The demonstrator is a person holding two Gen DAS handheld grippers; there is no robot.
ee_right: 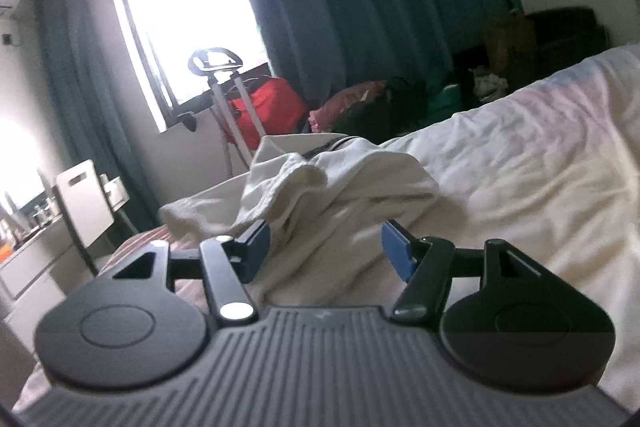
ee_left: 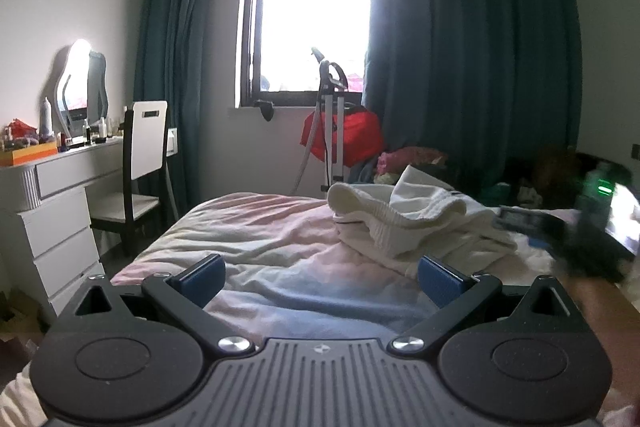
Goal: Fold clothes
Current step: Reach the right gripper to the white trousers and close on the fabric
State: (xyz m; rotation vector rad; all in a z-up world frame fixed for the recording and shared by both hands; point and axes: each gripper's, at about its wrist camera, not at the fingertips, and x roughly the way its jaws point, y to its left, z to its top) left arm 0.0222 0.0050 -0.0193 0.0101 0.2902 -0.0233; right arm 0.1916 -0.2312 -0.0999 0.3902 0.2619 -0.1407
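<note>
Bed (ee_left: 248, 227) with rumpled pale sheet, crumpled white garment (ee_left: 404, 223) lying on it

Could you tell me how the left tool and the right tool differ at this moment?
The left tool sits level over bare bedsheet, while the right tool is tilted and has the white garment bunched between its blue pads. Both are open and grip nothing.
</note>
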